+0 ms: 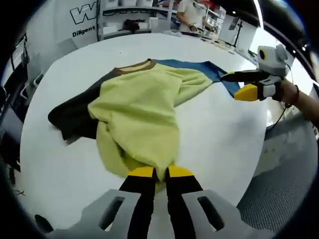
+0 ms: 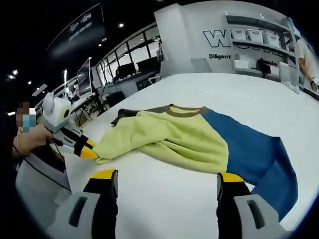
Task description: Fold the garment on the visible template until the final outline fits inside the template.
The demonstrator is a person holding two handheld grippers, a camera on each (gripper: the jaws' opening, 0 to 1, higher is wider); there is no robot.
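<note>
Left gripper (image 1: 160, 174) has its jaws pinched tight on the yellow hem of the colour-block sweatshirt (image 1: 142, 107) sprawled across the white table (image 1: 224, 134), right gripper (image 2: 167, 181) hangs wide open, holding nothing, showroom shelves (image 2: 259, 42) behind.

Spread across the worktop (image 1: 219, 134): a garment (image 1: 144, 114), one part folded over the rest. At its near hem, the left tool (image 1: 160, 173); at its far side, the right tool (image 1: 238, 84). Behind the worktop, shelves (image 2: 259, 47).
</note>
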